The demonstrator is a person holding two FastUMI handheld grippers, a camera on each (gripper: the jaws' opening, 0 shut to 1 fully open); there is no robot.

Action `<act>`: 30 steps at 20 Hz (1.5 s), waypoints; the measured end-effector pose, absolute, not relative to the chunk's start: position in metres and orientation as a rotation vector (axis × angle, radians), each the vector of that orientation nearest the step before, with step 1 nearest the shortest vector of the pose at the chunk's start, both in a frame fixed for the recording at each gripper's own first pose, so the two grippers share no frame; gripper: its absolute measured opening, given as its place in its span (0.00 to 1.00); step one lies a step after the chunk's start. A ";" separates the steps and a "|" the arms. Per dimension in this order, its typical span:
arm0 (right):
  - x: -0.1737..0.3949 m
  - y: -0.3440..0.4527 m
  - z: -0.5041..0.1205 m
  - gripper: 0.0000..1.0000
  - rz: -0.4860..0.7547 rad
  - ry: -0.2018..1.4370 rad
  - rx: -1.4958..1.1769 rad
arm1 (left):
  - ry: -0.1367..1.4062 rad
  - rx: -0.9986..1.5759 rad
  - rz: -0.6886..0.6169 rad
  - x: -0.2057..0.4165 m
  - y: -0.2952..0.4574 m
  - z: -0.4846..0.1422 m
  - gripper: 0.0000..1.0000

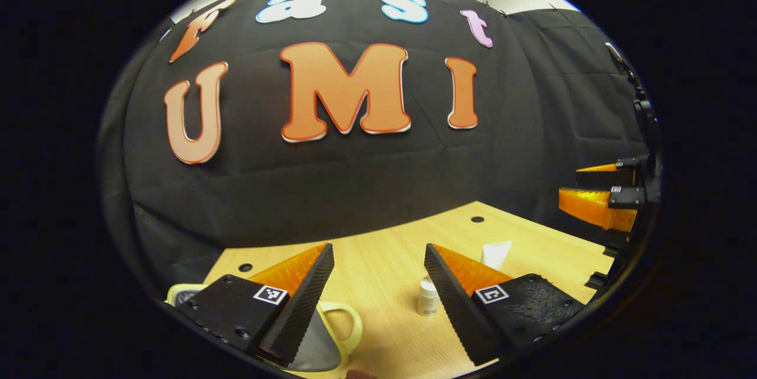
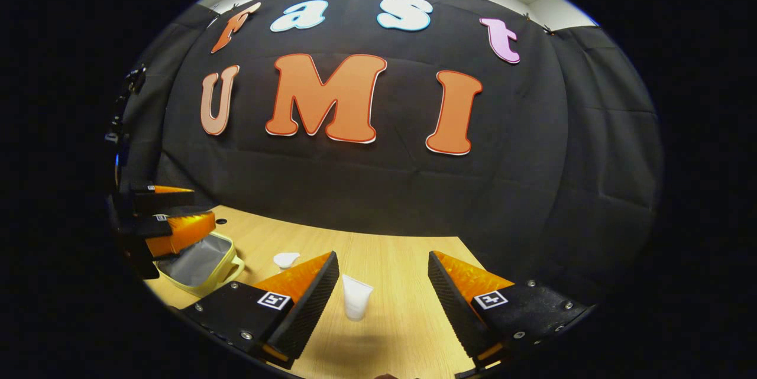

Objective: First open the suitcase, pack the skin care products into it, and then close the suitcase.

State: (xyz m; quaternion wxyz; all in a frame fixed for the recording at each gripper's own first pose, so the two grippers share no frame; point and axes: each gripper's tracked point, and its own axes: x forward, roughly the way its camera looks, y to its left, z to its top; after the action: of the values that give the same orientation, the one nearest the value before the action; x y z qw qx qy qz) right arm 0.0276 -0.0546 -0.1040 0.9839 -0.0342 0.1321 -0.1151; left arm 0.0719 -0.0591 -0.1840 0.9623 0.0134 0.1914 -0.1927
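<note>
Left gripper view: left tool (image 1: 378, 284) above wooden worktop (image 1: 384, 266), fingers spread apart, nothing between them. Suitcase (image 1: 331, 331), small, grey with pale yellow trim and handle, lying on worktop under left finger. Small white bottle (image 1: 427, 296) standing just beside right finger; white tube (image 1: 495, 253) farther back. Right tool (image 1: 597, 193) at right edge, well apart.

Right gripper view: right tool (image 2: 383, 284) with fingers apart, clamped on nothing; white tube (image 2: 356, 297) upright on worktop (image 2: 402, 261) between them, untouched. Suitcase (image 2: 204, 263) at left, lid shut, left tool (image 2: 168, 216) hovering over it. Small white bottle (image 2: 286, 259) between suitcase and tube.
</note>
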 end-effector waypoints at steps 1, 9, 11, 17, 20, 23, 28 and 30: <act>0.026 -0.059 -0.107 0.97 -0.239 0.274 -0.076 | 0.408 0.017 -0.397 0.074 -0.065 -0.196 0.99; 0.011 -0.093 -0.119 0.97 -0.301 0.321 -0.088 | 0.599 0.051 -0.506 0.065 -0.123 -0.290 1.00; 0.012 -0.094 -0.125 0.97 -0.304 0.339 -0.084 | 0.628 0.079 -0.524 0.062 -0.131 -0.308 1.00; 0.017 -0.090 -0.155 0.97 -0.260 0.415 -0.079 | 0.722 0.107 -0.550 0.068 -0.150 -0.353 1.00; 0.019 -0.089 -0.161 0.97 -0.245 0.432 -0.072 | 0.756 0.118 -0.563 0.074 -0.160 -0.371 1.00; 0.024 -0.088 -0.169 0.97 -0.229 0.458 -0.085 | 0.792 0.093 -0.575 0.081 -0.173 -0.393 1.00; 0.030 -0.085 -0.189 0.97 -0.201 0.505 -0.073 | 0.806 0.030 -0.532 0.091 -0.175 -0.416 0.91; 0.034 -0.082 -0.201 0.97 -0.185 0.529 -0.063 | 0.807 0.010 -0.535 0.088 -0.180 -0.416 0.75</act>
State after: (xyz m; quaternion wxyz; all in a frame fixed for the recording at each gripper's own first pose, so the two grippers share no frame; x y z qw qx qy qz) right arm 0.0336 -0.0818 -0.2014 0.9605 -0.0310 0.2611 -0.0915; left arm 0.0882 -0.1795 -0.4156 0.8850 0.0048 0.3880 -0.2572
